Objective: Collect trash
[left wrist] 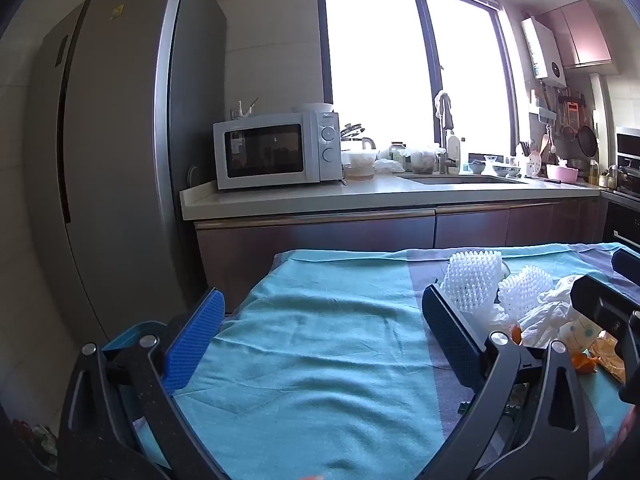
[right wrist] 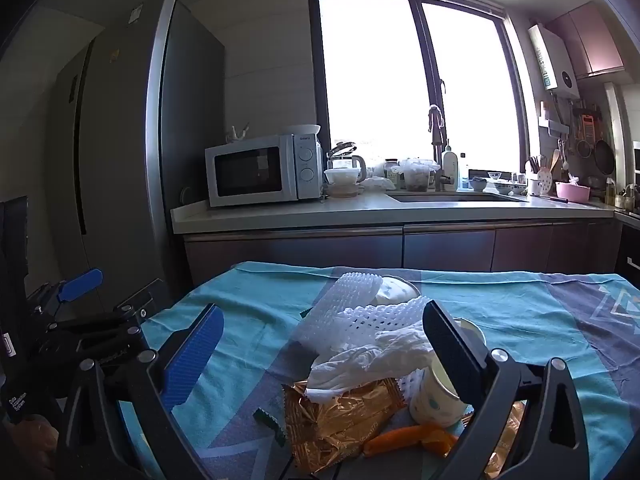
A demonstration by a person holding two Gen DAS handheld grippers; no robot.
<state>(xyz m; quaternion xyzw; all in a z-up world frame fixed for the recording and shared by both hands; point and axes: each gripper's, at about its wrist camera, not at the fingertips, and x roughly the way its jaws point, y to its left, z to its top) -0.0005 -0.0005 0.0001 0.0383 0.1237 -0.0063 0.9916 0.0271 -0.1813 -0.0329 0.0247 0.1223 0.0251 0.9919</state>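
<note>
Both hand-held grippers, left (left wrist: 320, 332) and right (right wrist: 320, 340), gape wide, empty. Approach step: right must close on tissue (right wrist: 360, 356) atop trash pile on tabletop (right wrist: 540, 320).

Left hand-held gripper (left wrist: 320, 344) and right hand-held gripper (right wrist: 324, 356) both gape wide, empty.

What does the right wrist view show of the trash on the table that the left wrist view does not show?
Only the right wrist view shows the whole golden wrapper and the small green scrap beside it. Only the left wrist view shows the bare turquoise cloth between its open fingers. Both show the white foam nets, the crumpled tissue, the paper cup and the orange peel.
</note>
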